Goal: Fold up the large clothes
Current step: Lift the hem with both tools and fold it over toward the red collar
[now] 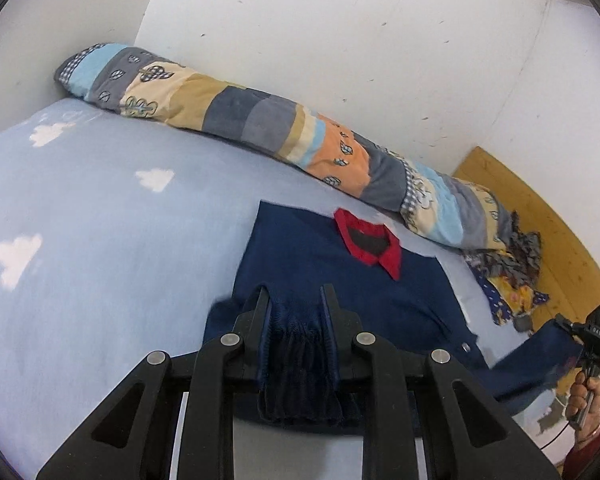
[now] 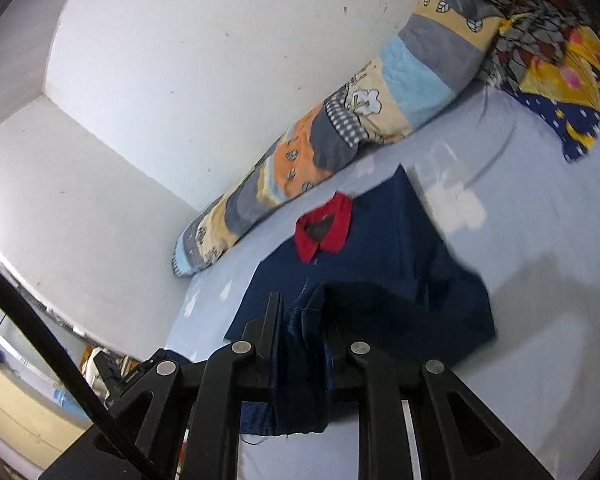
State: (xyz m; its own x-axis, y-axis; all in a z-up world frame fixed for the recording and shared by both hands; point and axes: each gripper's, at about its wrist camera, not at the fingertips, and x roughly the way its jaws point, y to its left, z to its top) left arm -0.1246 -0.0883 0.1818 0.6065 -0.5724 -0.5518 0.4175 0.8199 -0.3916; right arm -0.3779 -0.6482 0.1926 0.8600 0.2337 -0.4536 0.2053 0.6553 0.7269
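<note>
Both my grippers, left (image 1: 296, 300) and right (image 2: 304, 312), clamp the navy shirt's (image 1: 340, 280) hem at lower centre, above the bed (image 1: 100, 240).

No legible text, label, brand or number is shown in either view; faint marks on the far gripper (image 1: 592, 336) cannot be read.

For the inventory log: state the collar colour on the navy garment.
Red collar on the navy garment, clearest in the left wrist view.
</note>
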